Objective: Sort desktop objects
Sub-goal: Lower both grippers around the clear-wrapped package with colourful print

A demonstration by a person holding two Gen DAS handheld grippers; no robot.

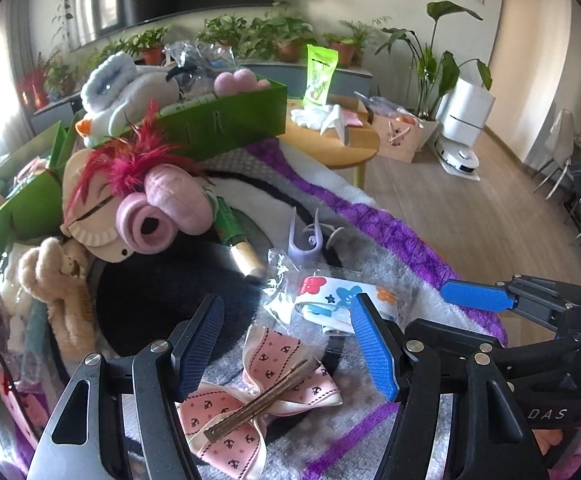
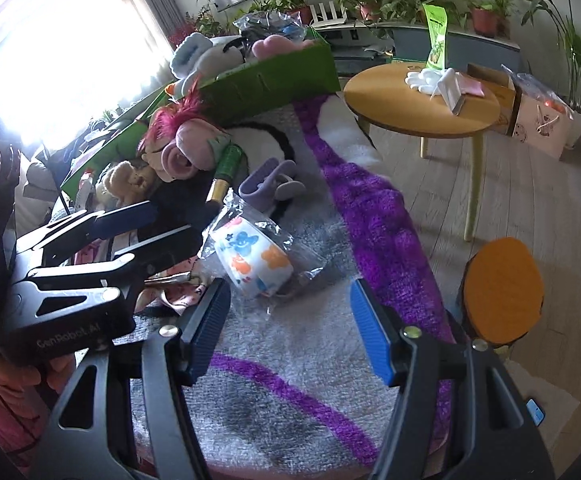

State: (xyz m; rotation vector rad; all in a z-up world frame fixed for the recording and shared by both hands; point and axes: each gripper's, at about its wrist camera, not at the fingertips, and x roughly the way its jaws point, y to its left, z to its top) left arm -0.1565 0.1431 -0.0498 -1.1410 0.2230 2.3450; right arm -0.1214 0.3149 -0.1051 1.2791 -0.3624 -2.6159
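My left jaws stood wide & empty, pointed down over the pink bow clip, which lay flat on the fuzzy grey-purple rug w/ its metal clasp facing up; the bow sat between and below my left fingers, whether touching I couldn't tell. My right jaws were also apart w/ nothing gripped, over bare rug; the bagged mask w/ colourful flower print lay just ahead of them, nearer the left-side finger, not pinched. In the left view that same bag sat just beyond the bow, next to my right jaws' blue pad, which came in from the right edge. Further back on the rug lay a lilac hair claw and, beside it, a green tube w/ gold cap, its upper end tucked under the plush doll w/ red-pink feather hair. A tan fuzzy teddy lay just left of the doll, by a dark round patch on the rug. Behind them stood a green box stuffed w/ soft toys, incl. a white-blue plush on top. Well apart, on the wood floor, was a round wooden side bench carrying a green pouch upright & some white items. An orange round stool stood close to the rug's edge, at right in the right view.
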